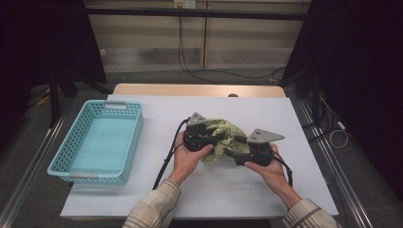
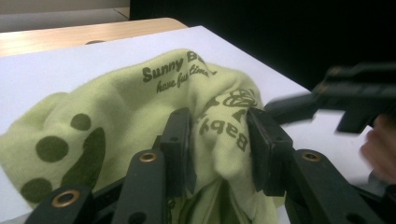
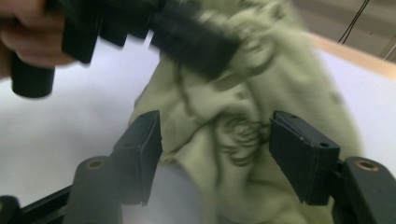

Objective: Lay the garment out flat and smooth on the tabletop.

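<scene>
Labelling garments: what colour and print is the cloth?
Light green cloth, dark green dots and lettering; left gripper view.

Dim surroundings, bright tabletop, motion-blurred close-ups

We see a turquoise perforated plastic basket at the left of the white tabletop. Beyond the table, black cables trail down the beige wall panels.
</scene>
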A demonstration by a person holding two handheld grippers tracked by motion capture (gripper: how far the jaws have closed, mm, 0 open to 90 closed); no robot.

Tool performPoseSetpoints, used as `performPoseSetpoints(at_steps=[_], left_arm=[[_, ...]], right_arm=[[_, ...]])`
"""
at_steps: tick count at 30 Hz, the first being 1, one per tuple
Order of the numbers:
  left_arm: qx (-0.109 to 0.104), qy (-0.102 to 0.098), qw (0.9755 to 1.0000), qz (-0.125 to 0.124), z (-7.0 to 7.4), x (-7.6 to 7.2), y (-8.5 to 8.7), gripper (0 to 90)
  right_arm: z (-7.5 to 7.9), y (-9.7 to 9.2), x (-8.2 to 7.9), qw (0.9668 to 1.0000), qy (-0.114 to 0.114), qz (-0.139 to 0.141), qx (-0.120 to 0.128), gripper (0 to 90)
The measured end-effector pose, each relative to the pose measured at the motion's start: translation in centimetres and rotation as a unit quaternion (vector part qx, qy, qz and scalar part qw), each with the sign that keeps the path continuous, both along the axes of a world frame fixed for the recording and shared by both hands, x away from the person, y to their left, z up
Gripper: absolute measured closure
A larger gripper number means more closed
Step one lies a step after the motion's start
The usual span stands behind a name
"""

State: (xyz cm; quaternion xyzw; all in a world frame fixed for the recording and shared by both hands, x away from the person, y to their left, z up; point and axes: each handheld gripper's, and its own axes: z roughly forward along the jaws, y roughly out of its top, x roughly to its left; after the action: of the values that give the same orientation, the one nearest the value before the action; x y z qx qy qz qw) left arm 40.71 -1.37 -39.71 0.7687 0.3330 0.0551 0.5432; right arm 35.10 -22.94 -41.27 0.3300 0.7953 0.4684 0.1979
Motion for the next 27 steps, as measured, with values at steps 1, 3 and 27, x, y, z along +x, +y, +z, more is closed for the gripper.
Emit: performPoseSetpoints(at_steps=[1, 3, 27], left_arm=[[0.003, -0.001, 1.0000, -0.004, 0.0, 0.0, -0.1, 60.5], [0.002, 0.001, 1.0000, -0.007, 0.0, 0.0, -0.2, 59.5], [0.040, 0.002, 0.9981, 0.048, -1.5, 0.4, 4.4, 34.3]], right_arm=[[-0.4, 0.4, 0.1, 0.9999, 0.002, -0.003, -0.010, 37.0], [-0.5, 0.4, 0.3, 0.9999, 0.003, -0.007, -0.010, 44.9], [1.4, -5.2, 1.0, 0.9951, -0.019, -0.095, 0.019, 80.0]])
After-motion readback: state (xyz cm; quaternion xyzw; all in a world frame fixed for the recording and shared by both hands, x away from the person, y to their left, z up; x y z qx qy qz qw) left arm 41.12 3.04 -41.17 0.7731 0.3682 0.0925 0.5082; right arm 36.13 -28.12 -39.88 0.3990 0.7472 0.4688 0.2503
